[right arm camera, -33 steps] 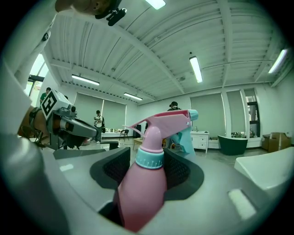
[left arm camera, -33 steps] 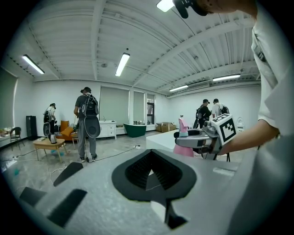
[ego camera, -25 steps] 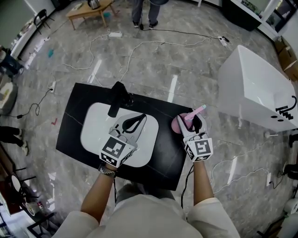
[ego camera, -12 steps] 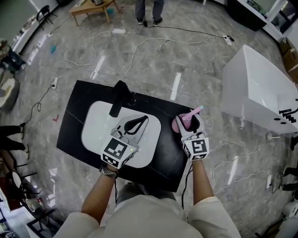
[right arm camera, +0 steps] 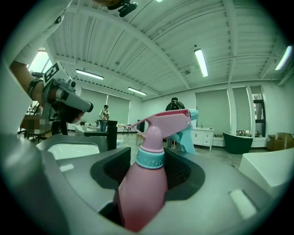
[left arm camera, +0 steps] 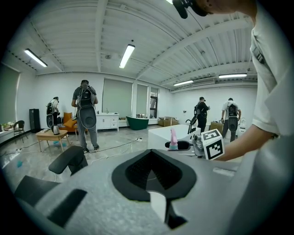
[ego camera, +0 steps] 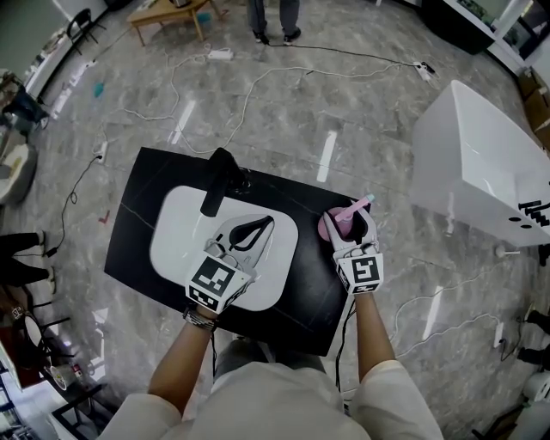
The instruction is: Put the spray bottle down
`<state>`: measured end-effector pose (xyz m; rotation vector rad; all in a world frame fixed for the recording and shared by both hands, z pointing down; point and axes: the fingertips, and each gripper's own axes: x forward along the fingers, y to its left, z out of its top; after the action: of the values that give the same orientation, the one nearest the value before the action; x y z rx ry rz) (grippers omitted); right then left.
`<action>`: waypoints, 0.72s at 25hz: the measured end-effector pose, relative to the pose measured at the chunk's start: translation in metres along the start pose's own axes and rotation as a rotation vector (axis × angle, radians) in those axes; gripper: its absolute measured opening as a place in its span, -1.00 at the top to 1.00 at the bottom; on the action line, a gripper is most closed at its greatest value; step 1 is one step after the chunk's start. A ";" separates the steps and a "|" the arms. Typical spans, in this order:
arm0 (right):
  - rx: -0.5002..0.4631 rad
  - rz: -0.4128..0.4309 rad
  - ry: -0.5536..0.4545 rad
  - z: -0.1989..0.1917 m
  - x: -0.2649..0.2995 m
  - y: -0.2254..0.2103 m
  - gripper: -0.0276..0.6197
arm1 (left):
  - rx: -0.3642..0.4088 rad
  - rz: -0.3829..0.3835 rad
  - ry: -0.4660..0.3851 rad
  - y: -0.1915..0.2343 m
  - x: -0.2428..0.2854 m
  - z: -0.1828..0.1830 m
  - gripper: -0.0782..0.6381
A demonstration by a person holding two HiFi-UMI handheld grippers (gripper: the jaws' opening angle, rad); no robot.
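Currently the right gripper [ego camera: 352, 222] has the pink spray bottle [ego camera: 329, 229] between its jaws. In the right gripper view the jaws [right arm camera: 149, 156] stand fairly wide apart and press on both sides of the bottle's body [right arm camera: 142, 188], just under the light blue collar. The bottle is upright, and its pink trigger head points to the far right. It is over the far right part of the black table [ego camera: 146, 198], just to the right of the white basin [ego camera: 176, 232]. Whether its bottom touches the table, I cannot tell, because the gripper covers it.

The left gripper [ego camera: 262, 223] hovers over the right half of the basin. In the left gripper view its jaws [left arm camera: 151, 151] meet at the tips and hold nothing; only a dark loop stays open behind the tips. A black faucet [ego camera: 219, 176] stands at the far edge of the basin, to the left of this gripper.

On the grey marble floor [ego camera: 344, 103] a white bathtub [ego camera: 473, 155] is at the right, well apart from the table, and several cables [ego camera: 258, 82] lie on the far side. A person [ego camera: 275, 17] stands at the far edge of the head view.
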<state>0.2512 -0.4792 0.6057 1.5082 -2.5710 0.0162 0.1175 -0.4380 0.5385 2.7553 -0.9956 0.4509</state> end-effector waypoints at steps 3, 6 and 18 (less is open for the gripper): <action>-0.003 -0.004 -0.008 -0.003 -0.002 0.002 0.22 | -0.003 0.001 0.011 0.000 -0.001 -0.005 0.77; -0.008 -0.007 -0.022 -0.003 -0.003 0.002 0.21 | -0.005 0.000 0.019 0.001 -0.002 -0.009 0.77; 0.031 0.022 0.010 -0.017 -0.006 0.003 0.08 | -0.005 -0.017 0.031 0.001 -0.001 -0.016 0.77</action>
<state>0.2537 -0.4712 0.6217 1.4867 -2.5913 0.0663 0.1125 -0.4335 0.5532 2.7417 -0.9640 0.4863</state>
